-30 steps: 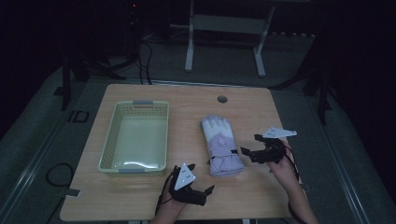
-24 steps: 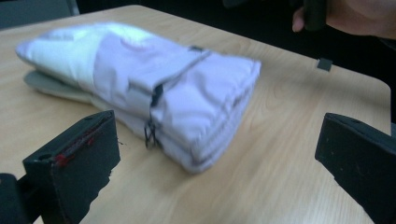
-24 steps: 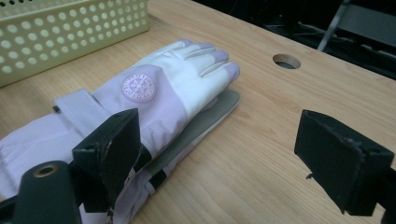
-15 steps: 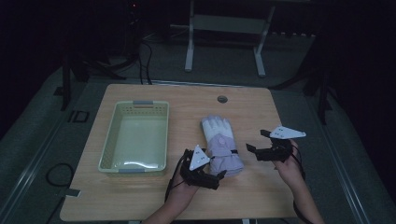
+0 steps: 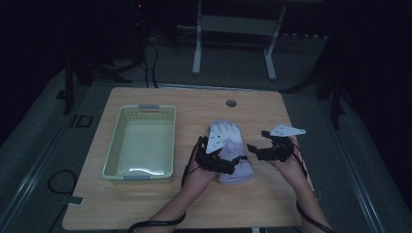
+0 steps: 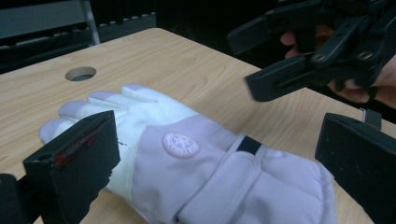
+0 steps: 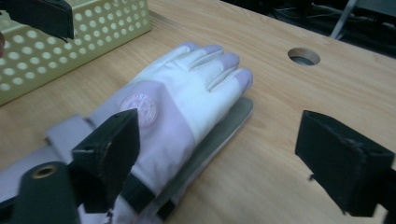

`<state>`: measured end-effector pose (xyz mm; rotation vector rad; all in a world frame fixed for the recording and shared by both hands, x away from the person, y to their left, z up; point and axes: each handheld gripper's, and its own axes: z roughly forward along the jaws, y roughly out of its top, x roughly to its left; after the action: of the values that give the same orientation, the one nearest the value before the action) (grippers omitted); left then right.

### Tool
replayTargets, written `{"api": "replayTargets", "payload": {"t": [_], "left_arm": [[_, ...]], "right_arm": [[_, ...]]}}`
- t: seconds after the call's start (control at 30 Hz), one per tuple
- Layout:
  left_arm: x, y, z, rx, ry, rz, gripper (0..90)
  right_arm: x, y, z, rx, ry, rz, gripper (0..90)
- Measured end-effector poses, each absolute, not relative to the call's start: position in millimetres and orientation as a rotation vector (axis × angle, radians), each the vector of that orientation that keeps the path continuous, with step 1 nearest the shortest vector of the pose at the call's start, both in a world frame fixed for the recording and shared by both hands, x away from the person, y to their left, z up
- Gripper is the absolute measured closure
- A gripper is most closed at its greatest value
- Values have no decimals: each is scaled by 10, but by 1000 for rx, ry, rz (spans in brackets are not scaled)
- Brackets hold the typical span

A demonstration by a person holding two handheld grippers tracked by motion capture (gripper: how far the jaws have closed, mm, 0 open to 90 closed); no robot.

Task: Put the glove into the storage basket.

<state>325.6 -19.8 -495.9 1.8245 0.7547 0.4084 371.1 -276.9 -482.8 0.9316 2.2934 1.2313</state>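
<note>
A lavender and white winter glove [image 5: 227, 141] lies flat on the wooden table, fingers pointing away from me. In the right gripper view the glove [image 7: 187, 88] rests on a second, darker layer whose edge shows along its right side. My left gripper [image 5: 234, 164] is open at the glove's cuff; in the left gripper view its jaws [image 6: 215, 163] straddle the glove [image 6: 180, 144] without closing on it. My right gripper [image 5: 253, 148] is open just right of the glove, jaws pointing left. Its own view has the right gripper [image 7: 226, 161] low over the cuff end.
A pale yellow-green perforated basket [image 5: 112, 145] stands on the table's left half, its wall [image 7: 70, 51] close behind the glove. A round cable hole [image 5: 231, 103] sits near the far edge. Dark floor and a metal stand lie beyond the table.
My left gripper has moved from the table's front edge up and right to the glove's cuff. The right gripper has shifted slightly left toward the glove. The glove has not moved.
</note>
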Motion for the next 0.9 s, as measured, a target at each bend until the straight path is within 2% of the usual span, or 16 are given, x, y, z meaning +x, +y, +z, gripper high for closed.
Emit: {"api": "replayTargets", "payload": {"t": [0.07, 0.13, 0.27, 0.3, 0.37, 0.57, 0.9], "left_arm": [[3282, -212, -4974, 1836, 753, 405, 0], [3302, -219, -5004, 1850, 759, 404, 0], [3322, -187, -5058, 1850, 780, 397, 0], [3328, -170, -5071, 1854, 786, 401, 11], [3344, -132, -5098, 1843, 806, 393, 103], [3377, -87, -5178, 1869, 894, 404, 235], [3487, -119, -5439, 1963, 1069, 356, 260]], "right_arm": [[3763, -2709, -4841, 917, 2289, 1223, 154], [3801, -2657, -4852, 903, 2282, 1228, 216], [3858, -2569, -4904, 879, 2276, 1212, 235], [3872, -2553, -4925, 881, 2286, 1211, 237], [3888, -2522, -4974, 881, 2292, 1191, 253], [3888, -2476, -5079, 889, 2306, 1208, 290], [3869, -2474, -5321, 921, 2371, 1119, 290]]}}
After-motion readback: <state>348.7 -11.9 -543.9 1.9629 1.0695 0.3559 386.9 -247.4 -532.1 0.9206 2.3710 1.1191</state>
